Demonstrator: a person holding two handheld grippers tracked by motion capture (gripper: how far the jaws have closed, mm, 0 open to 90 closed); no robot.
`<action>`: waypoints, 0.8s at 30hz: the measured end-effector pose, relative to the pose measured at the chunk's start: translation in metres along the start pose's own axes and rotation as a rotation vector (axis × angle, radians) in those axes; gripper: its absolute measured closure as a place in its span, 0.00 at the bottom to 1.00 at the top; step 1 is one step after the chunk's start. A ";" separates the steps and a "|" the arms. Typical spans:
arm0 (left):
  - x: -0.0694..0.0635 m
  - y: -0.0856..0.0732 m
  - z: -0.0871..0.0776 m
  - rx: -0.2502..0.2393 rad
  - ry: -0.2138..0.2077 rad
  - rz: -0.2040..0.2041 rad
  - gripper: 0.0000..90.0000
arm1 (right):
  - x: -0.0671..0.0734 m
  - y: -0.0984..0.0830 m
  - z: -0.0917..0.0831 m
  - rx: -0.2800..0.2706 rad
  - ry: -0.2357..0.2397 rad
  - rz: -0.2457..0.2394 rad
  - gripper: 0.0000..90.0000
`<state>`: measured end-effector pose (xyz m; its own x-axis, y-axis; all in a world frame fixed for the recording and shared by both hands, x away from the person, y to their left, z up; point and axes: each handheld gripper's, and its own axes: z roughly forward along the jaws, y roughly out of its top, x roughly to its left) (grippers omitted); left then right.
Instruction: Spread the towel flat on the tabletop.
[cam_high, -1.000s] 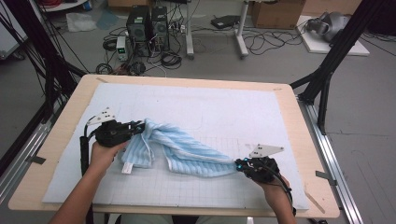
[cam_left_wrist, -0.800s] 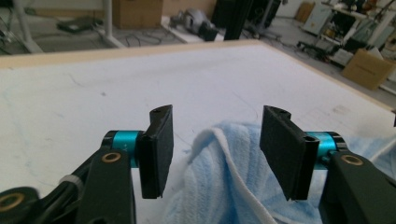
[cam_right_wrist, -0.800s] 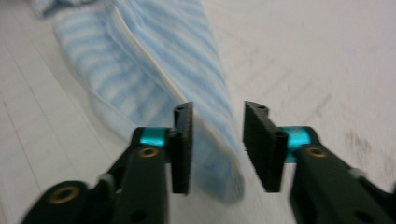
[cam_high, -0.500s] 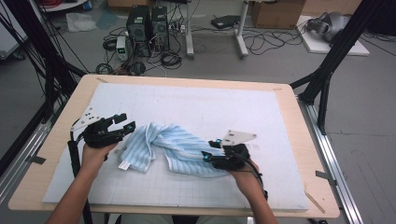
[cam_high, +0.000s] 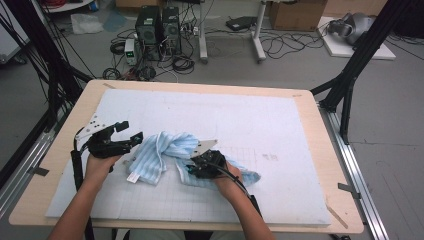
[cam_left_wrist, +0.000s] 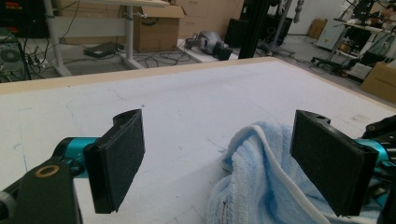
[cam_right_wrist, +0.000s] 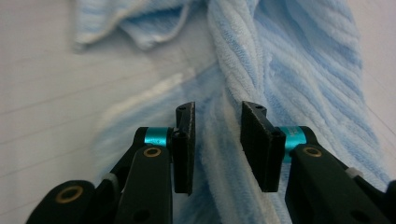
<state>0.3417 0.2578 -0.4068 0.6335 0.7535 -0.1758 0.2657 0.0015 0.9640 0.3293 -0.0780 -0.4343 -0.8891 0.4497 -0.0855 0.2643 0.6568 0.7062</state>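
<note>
Right jaws: a narrow gap between them, just been closing; a ridge of towel (cam_right_wrist: 219, 154) lies in the gap, and whether the pads press it cannot be told.
Right gripper (cam_high: 196, 169): down on the towel's middle, pointing along the cloth; in the right gripper view (cam_right_wrist: 218, 144) the striped folds run up and away from the jaws.
Left jaws: wide apart, just been opening; nothing gripped, though a fold of towel rises near the right-hand pad in the left gripper view.
Left gripper (cam_high: 131, 136): just off the towel's left end, jaws aimed toward the cloth; in its own view (cam_left_wrist: 219, 163) the bare mat lies between the pads.
Towel (cam_high: 165, 152): light blue with white stripes, bunched and twisted; a white tag hangs at its left corner; its right end spreads flat under and beyond the right hand (cam_high: 227, 182).
Left hand (cam_high: 97, 165): left of the towel, forearm coming in from the near edge.
Mat (cam_high: 260, 120): white, gridded, under the towel, mostly bare beyond it.
Table (cam_high: 330, 165): pale wood rim around the mat; the towel sits in its near-left part.
Floor beyond the towel: computer towers (cam_high: 157, 25), cables, cardboard boxes.
</note>
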 end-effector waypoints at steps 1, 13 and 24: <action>0.000 0.000 0.000 0.005 0.002 0.000 0.20 | 0.000 0.000 0.000 0.000 0.000 0.000 0.75; 0.004 -0.001 -0.001 0.016 0.023 -0.016 0.22 | -0.027 0.011 -0.041 -0.154 -0.028 0.143 0.96; 0.004 -0.002 0.000 0.020 0.019 -0.019 0.23 | -0.087 -0.029 -0.081 -0.063 -0.364 0.363 0.95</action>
<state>0.3440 0.2611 -0.4093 0.6146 0.7657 -0.1899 0.2924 0.0024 0.9563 0.3691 -0.1852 -0.3908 -0.5536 0.8307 -0.0580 0.4988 0.3866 0.7757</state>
